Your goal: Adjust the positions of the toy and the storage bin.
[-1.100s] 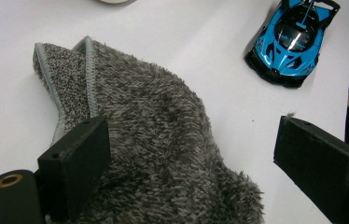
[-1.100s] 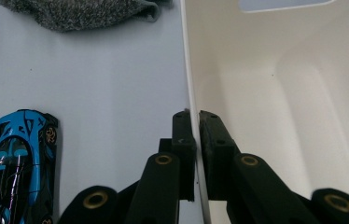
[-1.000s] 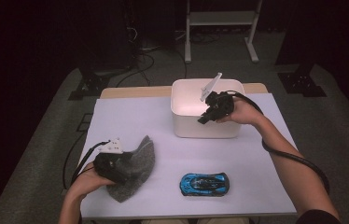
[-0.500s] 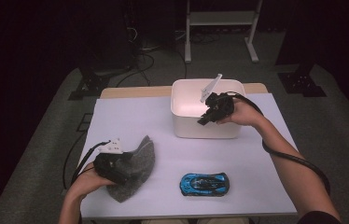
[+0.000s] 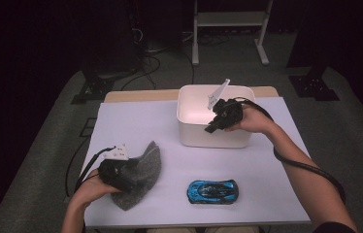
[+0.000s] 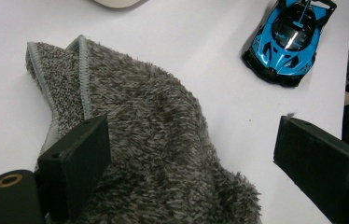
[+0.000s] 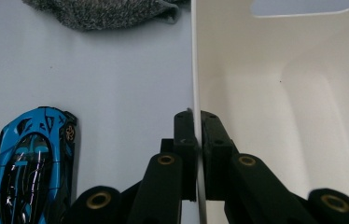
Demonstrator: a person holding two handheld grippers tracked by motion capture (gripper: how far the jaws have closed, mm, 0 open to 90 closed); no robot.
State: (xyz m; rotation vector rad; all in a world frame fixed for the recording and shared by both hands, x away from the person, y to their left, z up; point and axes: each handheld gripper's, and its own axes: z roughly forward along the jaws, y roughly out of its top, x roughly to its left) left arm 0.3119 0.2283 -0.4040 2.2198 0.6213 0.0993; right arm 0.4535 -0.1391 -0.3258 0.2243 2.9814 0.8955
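A white plastic bin (image 5: 194, 116) stands at the table's far middle. My right gripper (image 5: 213, 127) is shut on its near wall; in the right gripper view the thin wall (image 7: 195, 70) runs between the two pads of my right gripper (image 7: 197, 116), one jaw inside the bin and one outside. A grey fuzzy cloth (image 5: 143, 167) lies at the near left. My left gripper (image 5: 121, 182) rests over it, open, with its jaws wide apart: one pad (image 6: 77, 163) on the cloth (image 6: 163, 140), the other beyond its edge. A blue toy car (image 5: 212, 191) sits at the near middle.
The white sheet (image 5: 136, 121) covers the table. The car (image 6: 287, 42) lies just past the cloth in the left gripper view and beside the bin's outer wall in the right gripper view as the car (image 7: 28, 168). Cables trail from both grippers. A metal stand (image 5: 228, 19) is on the floor behind.
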